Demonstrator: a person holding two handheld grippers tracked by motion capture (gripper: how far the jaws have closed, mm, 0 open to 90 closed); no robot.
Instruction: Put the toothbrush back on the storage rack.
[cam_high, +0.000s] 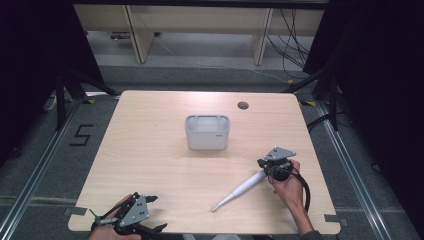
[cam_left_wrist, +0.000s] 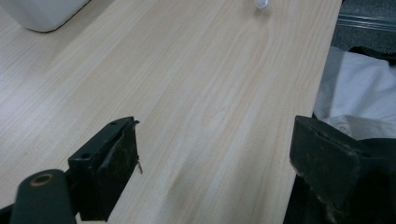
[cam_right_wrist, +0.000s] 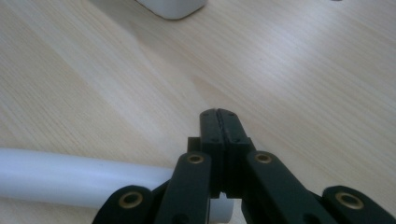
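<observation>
Lying flat: slim white toothbrush (cam_high: 240, 189).

A long white electric toothbrush (cam_high: 243, 188) is laid flat on the table's right half, angled diagonally, its slim head end pointed toward the near edge.

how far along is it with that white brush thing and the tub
Early. Done: the right tongs have their jaws shut at the thick end of the white brush; whether they grip it is unclear. The brush lies flat on the table, apart from the white tub. Left tongs wait open. Probably left: moving it into the tub.
</observation>
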